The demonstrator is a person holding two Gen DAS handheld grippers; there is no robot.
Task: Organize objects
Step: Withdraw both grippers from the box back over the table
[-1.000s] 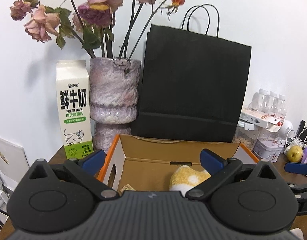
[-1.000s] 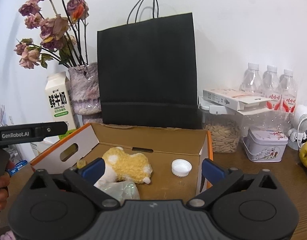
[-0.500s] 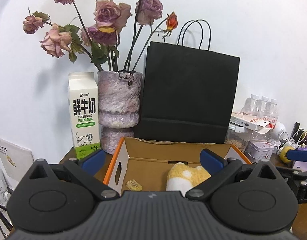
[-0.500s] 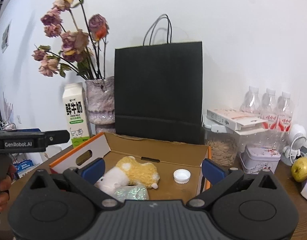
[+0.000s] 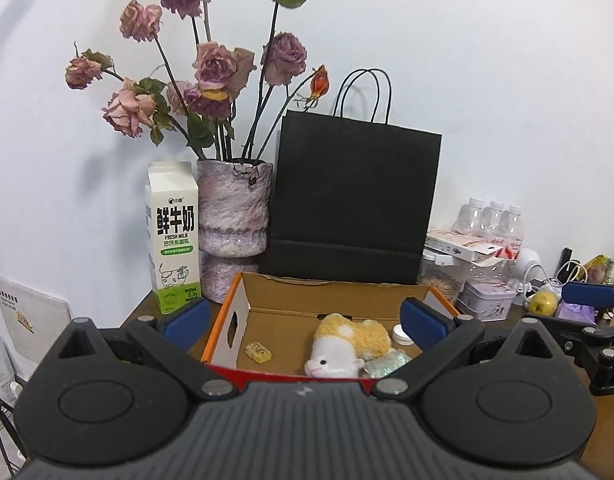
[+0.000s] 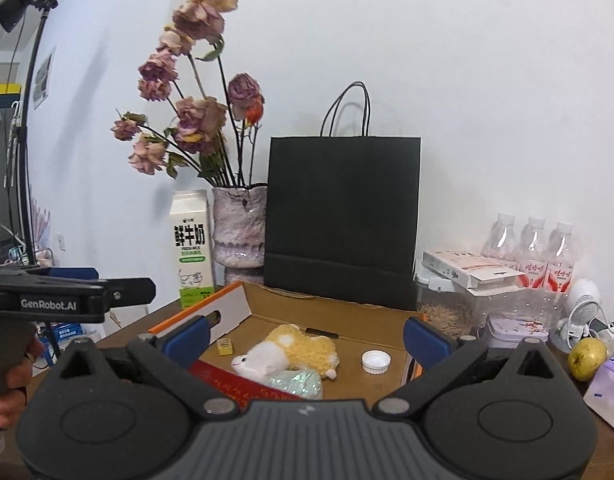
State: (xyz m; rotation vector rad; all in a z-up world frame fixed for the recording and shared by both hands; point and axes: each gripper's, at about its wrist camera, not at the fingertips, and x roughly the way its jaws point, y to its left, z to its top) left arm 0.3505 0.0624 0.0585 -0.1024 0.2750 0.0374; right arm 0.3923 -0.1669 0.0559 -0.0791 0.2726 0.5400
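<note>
Right wrist view: my right tongs (image 6: 305, 338) gape empty; plush sheep (image 6: 291, 354) lies at twelve o'clock, long axis crosswise, left tongs (image 5: 303, 320) equally splayed.

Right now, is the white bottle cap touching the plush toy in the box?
Apart. The right wrist view shows bare cardboard between the bottle cap and the plush toy on the box floor.

against the wall: milk carton (image 5: 173, 236), vase (image 5: 233, 224) of dried roses (image 5: 211, 80), black paper bag (image 5: 353, 200), water bottles (image 6: 533, 248).
</note>
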